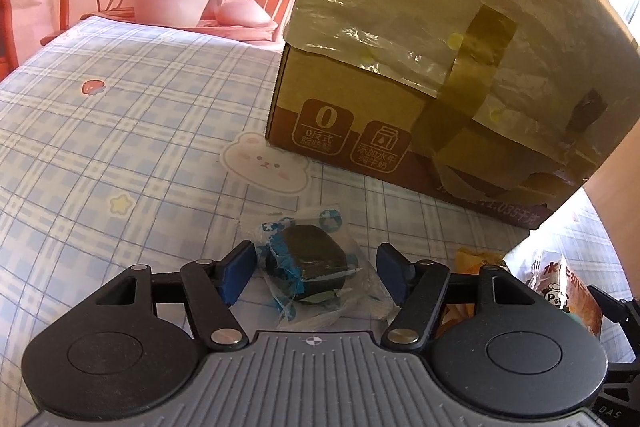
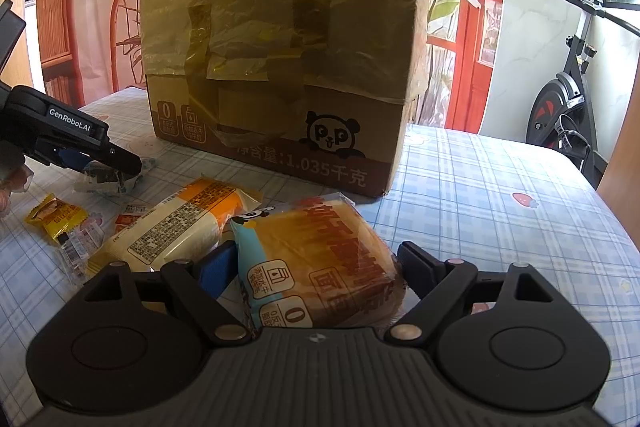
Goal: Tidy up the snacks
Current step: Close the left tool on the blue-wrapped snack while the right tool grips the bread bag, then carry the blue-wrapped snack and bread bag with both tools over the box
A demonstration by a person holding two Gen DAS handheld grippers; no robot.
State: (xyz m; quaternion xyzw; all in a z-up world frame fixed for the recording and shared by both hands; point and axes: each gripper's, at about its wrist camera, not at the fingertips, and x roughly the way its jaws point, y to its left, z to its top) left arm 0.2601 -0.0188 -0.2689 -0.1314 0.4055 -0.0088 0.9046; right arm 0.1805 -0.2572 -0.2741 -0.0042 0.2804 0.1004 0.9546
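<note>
A dark cake in a clear, blue-printed wrapper (image 1: 308, 267) lies on the plaid tablecloth between the blue pads of my left gripper (image 1: 316, 277). Its jaws stand apart and do not press on the cake. From the right wrist view, the left gripper (image 2: 100, 155) hovers low over that crumpled wrapper (image 2: 108, 183). My right gripper (image 2: 316, 267) is shut on a sliced-bread packet (image 2: 320, 259), with a pad against each side. The same bread packet (image 1: 568, 287) shows at the right edge of the left wrist view. A tall taped cardboard box (image 2: 280, 47) (image 1: 400, 87) stands just behind.
A long yellow-and-white bread packet (image 2: 180, 227), a small yellow sachet (image 2: 56, 219) and a few clear wrappers (image 2: 80, 247) lie left of the held bread. The table (image 2: 500, 187) ends at the right. An exercise bike (image 2: 568, 87) stands beyond it.
</note>
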